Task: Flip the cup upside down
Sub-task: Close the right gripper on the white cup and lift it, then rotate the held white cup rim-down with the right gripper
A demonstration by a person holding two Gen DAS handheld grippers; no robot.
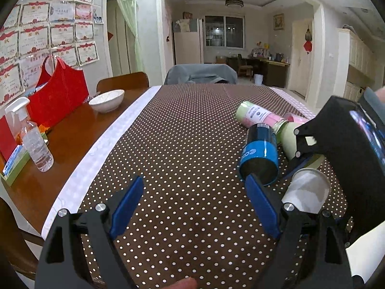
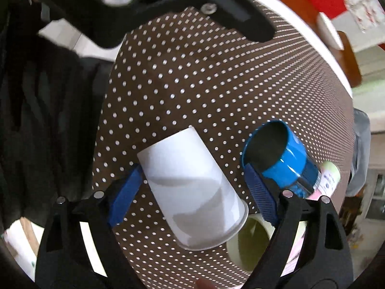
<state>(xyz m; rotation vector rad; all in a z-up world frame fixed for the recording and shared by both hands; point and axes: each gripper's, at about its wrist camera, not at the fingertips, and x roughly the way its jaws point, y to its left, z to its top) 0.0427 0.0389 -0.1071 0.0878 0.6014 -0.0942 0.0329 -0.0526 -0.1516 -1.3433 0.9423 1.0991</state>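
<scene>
The right gripper (image 2: 192, 190) is spread wide around the white cup (image 2: 192, 187), which lies on its side on the dotted cloth (image 2: 192, 72), no pad contact visible. The left gripper (image 1: 192, 207) is held released, empty, beside a blue cup (image 1: 259, 156) toward the cloth's right edge.

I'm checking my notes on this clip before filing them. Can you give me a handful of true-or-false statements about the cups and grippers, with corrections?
1. The white cup sits between the right gripper fingers. True.
2. The blue cup stands upright. False: it lies on its side.
3. The left gripper holds a cup. False: it is open and empty.
4. A white bowl sits on the bare wood beside the dotted cloth. True.
5. The cloth is striped. False: it is brown with white dots.
</scene>
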